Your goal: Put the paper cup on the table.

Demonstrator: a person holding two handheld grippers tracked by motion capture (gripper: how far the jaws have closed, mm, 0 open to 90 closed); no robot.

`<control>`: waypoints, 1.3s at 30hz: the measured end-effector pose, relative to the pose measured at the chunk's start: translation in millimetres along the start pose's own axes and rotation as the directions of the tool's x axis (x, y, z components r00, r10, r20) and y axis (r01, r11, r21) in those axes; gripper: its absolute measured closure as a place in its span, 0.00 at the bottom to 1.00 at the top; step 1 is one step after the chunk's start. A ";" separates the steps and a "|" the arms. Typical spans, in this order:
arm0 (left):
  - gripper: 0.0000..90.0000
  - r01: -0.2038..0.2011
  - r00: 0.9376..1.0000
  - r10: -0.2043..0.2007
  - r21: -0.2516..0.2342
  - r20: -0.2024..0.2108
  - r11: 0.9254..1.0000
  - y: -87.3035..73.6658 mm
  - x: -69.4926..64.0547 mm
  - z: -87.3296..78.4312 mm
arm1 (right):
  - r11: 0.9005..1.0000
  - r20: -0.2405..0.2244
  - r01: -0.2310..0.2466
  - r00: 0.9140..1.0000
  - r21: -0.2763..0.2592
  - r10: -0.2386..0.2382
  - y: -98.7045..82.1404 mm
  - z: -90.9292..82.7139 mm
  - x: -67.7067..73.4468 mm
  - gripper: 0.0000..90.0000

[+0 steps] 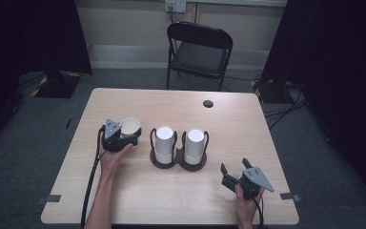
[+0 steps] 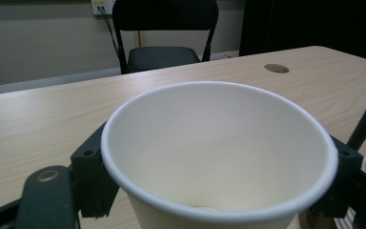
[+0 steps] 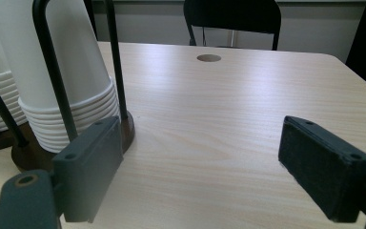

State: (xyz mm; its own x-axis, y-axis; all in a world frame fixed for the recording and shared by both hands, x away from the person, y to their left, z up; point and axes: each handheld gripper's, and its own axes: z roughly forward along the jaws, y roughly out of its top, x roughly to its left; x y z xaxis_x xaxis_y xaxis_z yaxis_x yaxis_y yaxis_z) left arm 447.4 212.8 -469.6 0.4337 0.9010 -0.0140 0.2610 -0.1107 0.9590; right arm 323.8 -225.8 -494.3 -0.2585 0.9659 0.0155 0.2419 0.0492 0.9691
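On the table's (image 1: 124, 200) left side we held one paper cup (image 1: 130, 126) upright, mouth up and empty, clamped between the left gripper's (image 1: 119, 137) half-spread jaws. Beside it, a two-post rack (image 1: 178, 162) carried two inverted cup stacks (image 1: 164, 143). Our right gripper (image 1: 233, 172) stood wide, grasping nothing.

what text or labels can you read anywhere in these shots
None can be read.
The cup in the left claw is plain white inside.
The stacked cups are plain too.
The wall socket plate may bear marks, too small to read.
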 end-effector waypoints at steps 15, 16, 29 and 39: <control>0.23 -0.003 1.000 0.002 0.069 0.023 0.998 -12.5 -7.1 9.4 | 1.000 -0.001 -0.003 1.000 -0.003 0.003 -0.1 -0.3 -0.5 0.17; 0.23 0.005 1.000 -0.007 0.067 0.027 0.998 -12.8 -7.6 9.4 | 1.000 -0.001 -0.004 1.000 -0.002 0.004 -0.1 -0.2 -0.5 0.17; 0.19 -0.010 1.000 0.011 0.089 -0.011 0.996 -21.2 -9.1 7.6 | 1.000 -0.003 -0.009 1.000 -0.002 0.009 0.0 -0.3 -1.0 0.17; 0.17 -0.009 0.999 0.014 0.119 -0.039 0.993 -23.4 -10.7 -0.5 | 1.000 -0.002 -0.013 1.000 -0.002 0.013 0.0 -0.3 -1.4 0.17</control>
State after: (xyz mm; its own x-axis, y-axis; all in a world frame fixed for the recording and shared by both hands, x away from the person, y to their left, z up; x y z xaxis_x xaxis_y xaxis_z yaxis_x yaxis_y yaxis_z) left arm 436.2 205.9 -491.7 0.4034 0.9150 0.0105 0.3581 -0.1684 0.9184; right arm 324.0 -227.3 -494.3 -0.2571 0.9660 0.0283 0.2437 0.0364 0.9692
